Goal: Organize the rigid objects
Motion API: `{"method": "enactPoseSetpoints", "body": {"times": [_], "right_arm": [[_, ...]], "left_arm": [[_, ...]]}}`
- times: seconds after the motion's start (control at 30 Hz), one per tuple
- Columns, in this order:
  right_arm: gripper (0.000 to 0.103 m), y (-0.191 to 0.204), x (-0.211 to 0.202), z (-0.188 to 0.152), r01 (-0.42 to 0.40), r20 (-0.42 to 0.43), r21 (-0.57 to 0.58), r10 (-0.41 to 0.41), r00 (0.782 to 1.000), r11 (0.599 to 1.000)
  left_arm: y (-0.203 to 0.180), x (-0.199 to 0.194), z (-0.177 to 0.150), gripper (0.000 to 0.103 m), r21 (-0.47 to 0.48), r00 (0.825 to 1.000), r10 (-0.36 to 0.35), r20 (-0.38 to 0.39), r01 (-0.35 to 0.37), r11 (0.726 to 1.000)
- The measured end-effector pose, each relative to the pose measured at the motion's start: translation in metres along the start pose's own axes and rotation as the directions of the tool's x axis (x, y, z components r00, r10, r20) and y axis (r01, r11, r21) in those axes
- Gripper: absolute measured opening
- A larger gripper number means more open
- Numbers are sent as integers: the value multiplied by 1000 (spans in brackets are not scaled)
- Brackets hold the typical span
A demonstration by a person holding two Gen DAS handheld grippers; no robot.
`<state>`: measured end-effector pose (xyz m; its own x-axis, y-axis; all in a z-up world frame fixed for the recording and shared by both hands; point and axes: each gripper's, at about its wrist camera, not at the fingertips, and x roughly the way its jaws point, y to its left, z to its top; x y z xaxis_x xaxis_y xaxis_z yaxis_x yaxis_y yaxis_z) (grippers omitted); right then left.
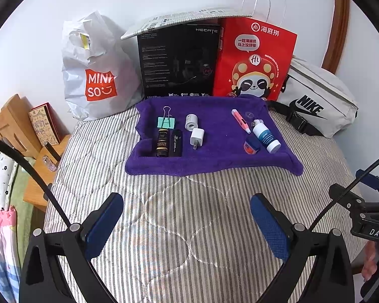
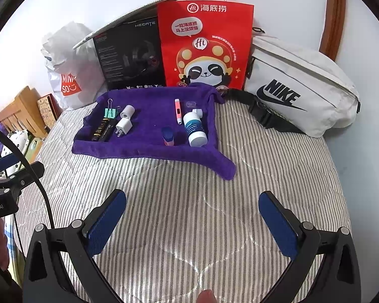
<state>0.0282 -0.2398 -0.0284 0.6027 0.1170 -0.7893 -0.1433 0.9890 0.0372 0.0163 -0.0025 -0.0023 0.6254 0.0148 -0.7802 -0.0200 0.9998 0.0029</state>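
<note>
Small rigid items lay on purple towel (image 1: 214,156) at 12 o'clock: tidy cluster by binder clip (image 1: 166,122), bottle (image 1: 266,136) group looser. Left gripper (image 1: 187,223), right gripper (image 2: 192,223) spread apart, empty. Sorting looked part-done.

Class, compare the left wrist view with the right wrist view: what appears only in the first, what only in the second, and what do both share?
Only the left wrist view shows the left hand-held gripper head-on, open, and the white bag's yellow label. Only the right wrist view shows the right hand-held gripper head-on, open, and the waist bag whole. Both share the purple towel, green binder clip, white charger plug and red paper bag.
</note>
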Motion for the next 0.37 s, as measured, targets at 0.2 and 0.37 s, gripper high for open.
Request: {"method": "enactPoseSetpoints", "body": {"times": [0.2,0.37], "right_arm": [[103,0,0,0,1,1,1,-1,1000,1000],[103,0,0,0,-3,1,5,3,1000,1000]], "left_arm": [[1,1,1,102,0,1000,-6,-5,6,1000],[-1,3,2,102,15,1000,-6,12,6,1000]]}}
